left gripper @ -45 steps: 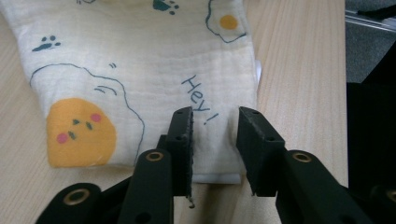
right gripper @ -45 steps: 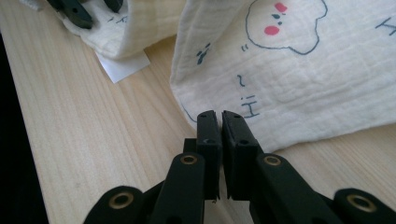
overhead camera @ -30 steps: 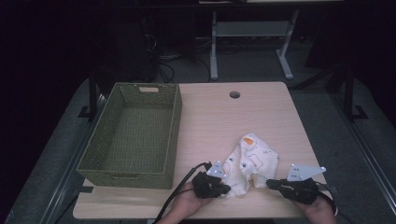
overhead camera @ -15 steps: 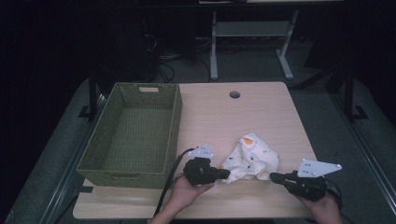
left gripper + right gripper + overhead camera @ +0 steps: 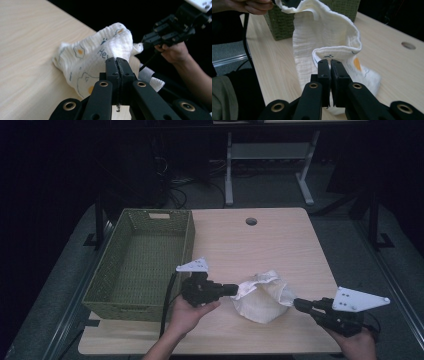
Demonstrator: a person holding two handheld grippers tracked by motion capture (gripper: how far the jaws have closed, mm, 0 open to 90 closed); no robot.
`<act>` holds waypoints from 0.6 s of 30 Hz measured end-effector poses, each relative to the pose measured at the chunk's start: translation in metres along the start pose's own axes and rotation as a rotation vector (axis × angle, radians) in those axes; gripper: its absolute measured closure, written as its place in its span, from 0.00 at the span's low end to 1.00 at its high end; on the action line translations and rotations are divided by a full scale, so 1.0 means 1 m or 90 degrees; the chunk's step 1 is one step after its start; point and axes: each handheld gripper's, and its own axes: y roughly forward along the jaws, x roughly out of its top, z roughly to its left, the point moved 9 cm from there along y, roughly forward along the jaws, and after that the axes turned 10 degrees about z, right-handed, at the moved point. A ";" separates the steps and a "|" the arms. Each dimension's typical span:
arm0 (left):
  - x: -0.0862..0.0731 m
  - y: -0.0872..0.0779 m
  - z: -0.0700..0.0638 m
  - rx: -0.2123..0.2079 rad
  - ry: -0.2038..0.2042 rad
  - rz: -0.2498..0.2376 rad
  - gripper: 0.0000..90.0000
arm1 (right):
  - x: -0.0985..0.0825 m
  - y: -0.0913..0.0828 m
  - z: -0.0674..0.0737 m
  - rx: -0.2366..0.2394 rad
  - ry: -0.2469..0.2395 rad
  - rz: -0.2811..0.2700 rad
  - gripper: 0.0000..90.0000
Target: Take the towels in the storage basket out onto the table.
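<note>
High view: a white cloth [image 5: 262, 296] sits bunched near the middle of the counter [image 5: 280, 240], toward its near edge. The left gripper [image 5: 231, 289] grips the cloth's left corner, lifting it slightly; in the left gripper view its fingers [image 5: 111, 67] are pressed together with cloth [image 5: 100, 55] pinched between them. The right gripper [image 5: 298, 304] sits at the cloth's right edge. In the right gripper view its fingers [image 5: 337, 72] are nearly together, with the cloth's hem [image 5: 332, 56] just at their tips; I cannot tell whether they grip it. The cloth shows printed egg patterns and blue lettering. A green woven basket [image 5: 186, 245] stands on the counter's left side, just beside the left gripper.
</note>
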 end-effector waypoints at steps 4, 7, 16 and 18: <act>0.018 -0.021 -0.009 -0.007 0.004 -0.016 0.99 | 0.018 -0.017 0.010 0.006 -0.007 -0.027 0.96; 0.034 -0.031 -0.008 0.014 0.010 -0.020 0.99 | 0.031 -0.027 0.012 0.005 -0.016 -0.045 0.96; 0.065 -0.007 0.075 0.130 -0.083 0.013 0.97 | 0.038 0.008 -0.055 -0.028 0.035 0.014 0.95; 0.068 0.002 0.097 0.178 -0.096 0.021 0.96 | 0.036 0.023 -0.079 -0.037 0.061 0.036 0.95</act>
